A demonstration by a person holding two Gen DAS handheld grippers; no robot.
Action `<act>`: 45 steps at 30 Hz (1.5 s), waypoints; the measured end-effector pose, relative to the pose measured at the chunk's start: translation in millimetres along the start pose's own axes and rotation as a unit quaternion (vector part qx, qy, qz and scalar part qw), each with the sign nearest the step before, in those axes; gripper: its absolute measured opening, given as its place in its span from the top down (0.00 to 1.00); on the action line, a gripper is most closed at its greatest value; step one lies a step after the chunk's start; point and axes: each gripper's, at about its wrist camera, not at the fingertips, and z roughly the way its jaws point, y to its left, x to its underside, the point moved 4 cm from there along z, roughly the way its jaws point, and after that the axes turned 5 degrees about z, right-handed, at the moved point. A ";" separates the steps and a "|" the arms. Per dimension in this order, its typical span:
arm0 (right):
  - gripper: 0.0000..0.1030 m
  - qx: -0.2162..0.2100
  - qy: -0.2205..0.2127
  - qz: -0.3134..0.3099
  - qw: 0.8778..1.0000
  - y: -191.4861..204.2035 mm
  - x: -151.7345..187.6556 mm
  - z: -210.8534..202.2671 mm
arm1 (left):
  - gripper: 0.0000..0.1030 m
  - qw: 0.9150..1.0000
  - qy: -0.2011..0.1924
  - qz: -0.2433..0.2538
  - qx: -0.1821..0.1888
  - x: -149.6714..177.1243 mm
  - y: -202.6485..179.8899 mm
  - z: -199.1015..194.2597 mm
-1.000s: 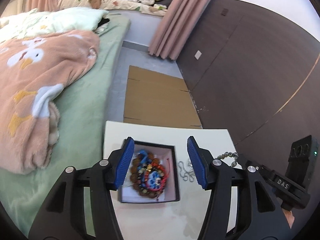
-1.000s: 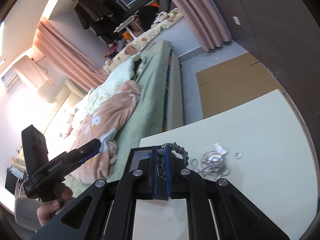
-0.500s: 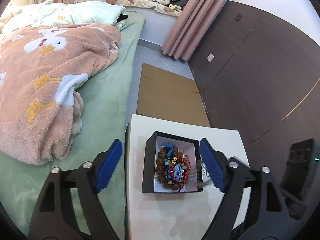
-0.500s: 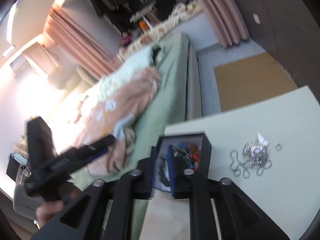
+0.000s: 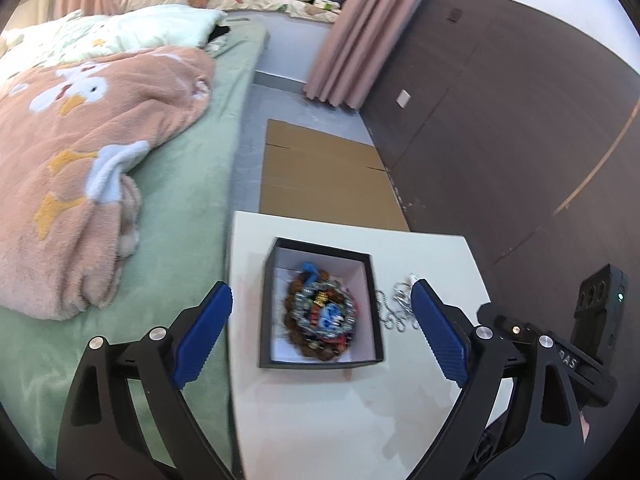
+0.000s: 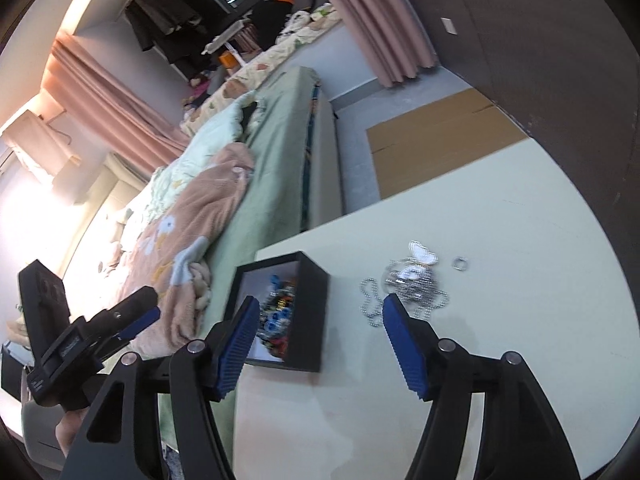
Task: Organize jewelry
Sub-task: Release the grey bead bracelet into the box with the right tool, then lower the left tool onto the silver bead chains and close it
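Black box (image 5: 320, 360) with pale lining, sitting on a white table (image 5: 340, 412), close to the table's left edge, with only a thin strip of bare top between box wall and drop-off. Inside, heaped: brown bead bracelets (image 5: 296, 308) ringed around a grey bead loop, blue and red pieces in the middle, the whole pile slightly blurred. Just right of the box, apart from its wall, a tangle of silver ball chain (image 6: 404, 292) with a white butterfly charm (image 6: 422, 256) at its far end; further right, lying alone, a small silver ring (image 6: 460, 263). Left gripper (image 5: 320, 336) spread wide and empty, one blue pad (image 5: 202, 340) hanging past the left table edge over the green bed (image 5: 192, 184), the other over the chain side, box framed between. Right gripper (image 6: 320, 340) likewise spread wide, holding nothing, left pad (image 6: 236, 350) near the box's open top, right pad (image 6: 404, 350) over the chain's near end. Broad bare tabletop near and right of the jewelry, running to a curved right edge beside a dark wall panel (image 5: 500, 128). Beyond the far table edge, flat cardboard (image 5: 320, 180) on a grey floor. Peach blanket (image 5: 80, 160) bunched on the bed, well left of the table.
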 end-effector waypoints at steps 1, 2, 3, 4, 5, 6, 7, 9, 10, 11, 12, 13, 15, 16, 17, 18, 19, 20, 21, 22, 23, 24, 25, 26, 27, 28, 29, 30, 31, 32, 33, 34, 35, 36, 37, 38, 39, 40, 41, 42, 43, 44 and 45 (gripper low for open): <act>0.36 0.007 0.001 0.005 1.000 -4.9 -1.5 -0.2 | 0.12 1.000 0.001 0.009 0.003 0.3 -8.3 1.9; 0.36 0.021 0.002 0.014 1.000 -15.3 -2.3 -1.6 | 0.12 1.000 0.003 0.018 0.004 0.7 -15.4 3.9; 0.36 0.027 0.004 0.022 0.999 -22.6 -2.8 -2.7 | 0.12 1.000 0.004 0.026 0.005 0.8 -22.1 5.7; 0.36 0.030 0.006 0.028 0.999 -27.7 -3.9 -3.4 | 0.12 0.999 0.005 0.036 0.008 1.1 -31.3 8.5; 0.36 0.033 0.008 0.039 0.999 -35.5 -5.3 -5.5 | 0.13 0.999 0.006 0.041 0.011 1.4 -37.3 10.8; 0.36 0.036 0.007 0.048 0.998 -41.4 -7.1 -7.7 | 0.13 0.999 0.009 0.045 0.015 1.6 -43.2 13.7; 0.36 0.038 0.004 0.058 0.998 -49.0 -9.4 -11.7 | 0.13 0.998 0.015 0.050 0.020 2.2 -52.2 19.3; 0.36 0.041 0.001 0.069 0.997 -59.9 -12.6 -17.8 | 0.19 0.998 0.023 0.061 0.022 2.6 -66.5 27.6; 0.36 0.044 0.000 0.076 0.996 -67.1 -14.9 -21.2 | 0.24 0.997 0.027 0.068 0.022 2.7 -74.0 32.1; 0.36 0.047 -0.001 0.080 0.996 -71.7 -16.0 -22.4 | 0.30 0.996 0.031 0.077 0.024 2.7 -83.2 37.2; 0.36 0.054 -0.003 0.086 0.995 -79.6 -19.0 -25.1 | 0.33 0.995 0.036 0.084 0.026 3.0 -91.2 42.2; 0.36 0.057 -0.004 0.089 0.994 -83.7 -20.6 -26.7 | 0.37 0.995 0.040 0.089 0.029 3.1 -96.2 45.6; 0.36 0.061 -0.007 0.098 0.993 -94.7 -25.9 -32.0 | 0.44 0.993 0.056 0.098 0.035 5.0 -109.9 57.9; 0.36 0.061 -0.009 0.101 0.993 -97.9 -28.1 -34.1 | 0.47 0.992 0.062 0.102 0.035 6.0 -114.5 63.8; 0.36 0.061 -0.013 0.105 0.992 -102.1 -31.4 -37.9 | 0.50 0.992 0.069 0.104 0.035 6.7 -118.6 69.6; 0.36 0.063 -0.016 0.108 0.992 -105.9 -33.7 -40.8 | 0.51 0.991 0.072 0.105 0.036 7.6 -121.8 72.9; 0.36 0.065 -0.019 0.110 0.992 -109.5 -35.7 -43.6 | 0.53 0.991 0.077 0.106 0.037 8.7 -125.7 78.3; 0.35 0.066 -0.020 0.113 0.991 -112.5 -36.9 -45.3 | 0.56 0.990 0.082 0.108 0.037 9.4 -130.2 84.6; 0.36 0.067 -0.021 0.116 0.991 -114.7 -38.2 -46.5 | 0.57 0.990 0.087 0.110 0.035 10.0 -134.2 90.4; 0.35 0.068 -0.022 0.120 0.990 -118.2 -39.6 -48.0 | 0.58 0.989 0.092 0.111 0.035 10.7 -137.4 96.4; 0.35 0.069 -0.022 0.120 0.990 -119.6 -40.4 -48.5 | 0.58 0.988 0.100 0.111 0.036 12.1 -141.1 104.1; 0.35 0.070 -0.022 0.122 0.990 -121.9 -42.1 -49.6 | 0.58 0.988 0.105 0.111 0.036 13.2 -143.2 109.9; 0.35 0.069 -0.023 0.124 0.990 -124.1 -43.8 -51.0 | 0.58 0.987 0.111 0.113 0.033 15.1 -146.2 116.5; 0.35 0.068 -0.024 0.126 0.989 -125.4 -44.8 -52.4 | 0.58 0.986 0.116 0.117 0.031 16.5 -150.3 124.8; 0.35 0.068 -0.026 0.129 0.989 -128.1 -46.4 -53.9 | 0.58 0.985 0.120 0.120 0.029 17.4 -152.9 130.1; 0.35 0.068 -0.026 0.130 0.989 -129.9 -47.2 -54.9 | 0.59 0.984 0.123 0.124 0.027 18.9 -155.2 135.6; 0.35 0.067 -0.028 0.134 0.988 -132.4 -47.0 -56.9 | 0.61 0.983 0.128 0.127 0.023 20.9 -157.5 143.0; 0.35 0.066 -0.028 0.137 0.988 -135.1 -48.1 -57.9 | 0.63 0.982 0.132 0.130 0.021 22.6 -159.3 148.1; 0.35 0.066 -0.029 0.141 0.987 -137.2 -48.0 -59.2 | 0.64 0.981 0.138 0.135 0.016 24.7 -161.5 155.0; 0.35 0.066 -0.029 0.144 0.987 -139.9 -48.6 -59.6 | 0.66 0.980 0.140 0.138 0.014 26.5 -162.4 158.5; 0.35 0.066 -0.029 0.146 0.987 -141.8 -49.2 -59.5 | 0.67 0.980 0.143 0.140 0.013 27.3 -163.8 162.4; 0.35 0.066 -0.028 0.148 0.986 -143.4 -49.8 -59.5 | 0.69 0.979 0.144 0.144 0.011 28.7 -165.0 165.9; 0.35 0.066 -0.028 0.149 0.986 -144.3 -50.1 -59.7 | 0.71 0.978 0.143 0.148 0.007 29.3 -165.3 167.6; 0.35 0.066 -0.028 0.149 0.986 -144.8 -50.7 -59.7 | 0.72 0.978 0.144 0.151 0.003 30.4 -165.4 169.4; 0.35 0.066 -0.028 0.149 0.986 -145.3 -51.4 -60.0 | 0.74 0.978 0.145 0.152 0.002 31.5 -164.9 170.8; 0.35 0.066 -0.028 0.149 0.986 -145.7 -51.4 -60.0 | 0.74 0.977 0.146 0.152 0.001 32.7 -163.6 172.7; 0.35 0.066 -0.028 0.149 0.986 -145.9 -51.3 -59.9 | 0.74 0.977 0.147 0.152 -0.002 33.5 -162.1 173.9; 0.35 0.065 -0.028 0.150 0.986 -146.3 -51.9 -59.8 | 0.74 0.977 0.148 0.152 -0.004 33.8 -160.8 175.2; 0.35 0.064 -0.028 0.150 0.986 -145.8 -51.8 -59.4 | 0.74 0.977 0.150 0.152 -0.004 35.1 -159.4 177.0; 0.35 0.064 -0.028 0.149 0.986 -146.0 -53.3 -58.8 | 0.75 0.977 0.151 0.152 -0.005 36.1 -159.2 178.5; 0.35 0.064 -0.026 0.148 0.987 -145.2 -53.4 -57.3 | 0.75 0.977 0.147 0.155 -0.006 36.4 -159.6 178.7; 0.35 0.064 -0.025 0.146 0.987 -145.9 -54.2 -57.5 | 0.75 0.976 0.145 0.161 -0.010 37.2 -161.1 179.5; 0.35 0.064 -0.023 0.144 0.987 -144.6 -53.9 -56.0 | 0.77 0.976 0.143 0.164 -0.015 38.0 -162.0 180.1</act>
